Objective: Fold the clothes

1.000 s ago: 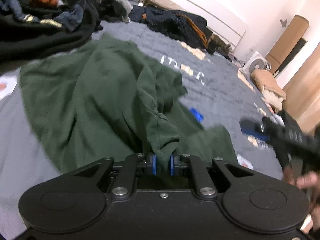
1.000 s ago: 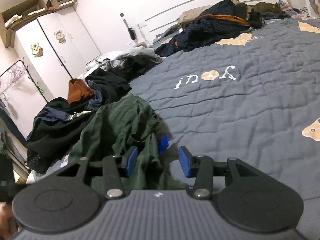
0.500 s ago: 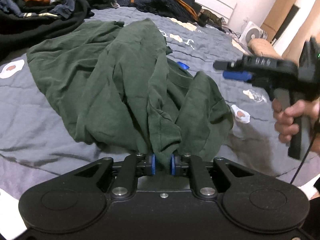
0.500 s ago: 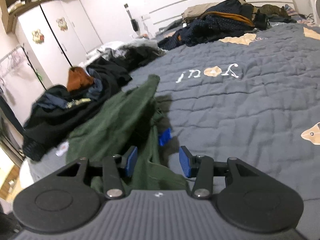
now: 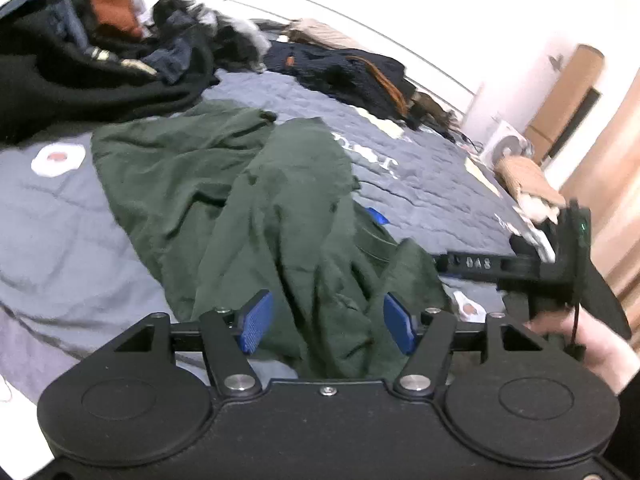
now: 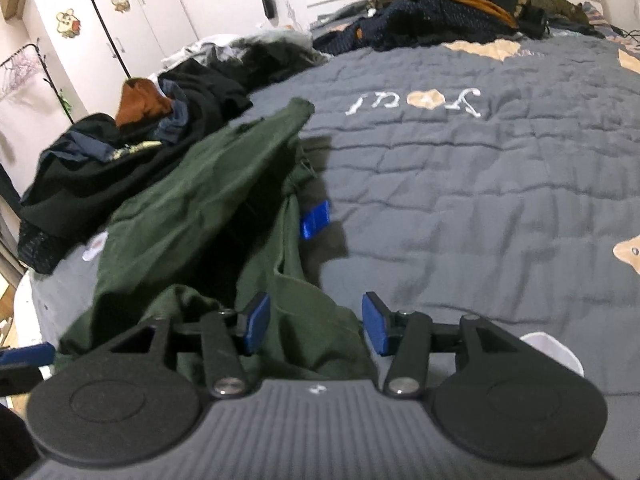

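Note:
A crumpled dark green shirt (image 5: 240, 200) lies on the grey quilt (image 5: 60, 220); the right wrist view shows the green shirt (image 6: 192, 208) too. My left gripper (image 5: 326, 322) is open, blue pads spread, with a fold of the shirt lying loosely between them. My right gripper (image 6: 316, 322) is open above the shirt's near edge, and shirt cloth lies below the gap. In the left wrist view the right gripper's black body (image 5: 560, 264) shows at right, held by a hand (image 5: 592, 340). A small blue tag (image 6: 316, 220) sticks out at the shirt's edge.
A heap of dark clothes (image 5: 80, 64) with an orange garment lies at the far left of the bed. Another dark pile (image 6: 432, 12) sits by the headboard. White wardrobes (image 6: 80, 20) stand at left. A fan (image 5: 506, 146) and beige folded cloth (image 5: 528, 184) are at the right edge.
My left gripper has opened and let go of the green shirt fold it was pinching. The shirt has settled lower on the quilt. The right gripper stays open and has come closer to the shirt.

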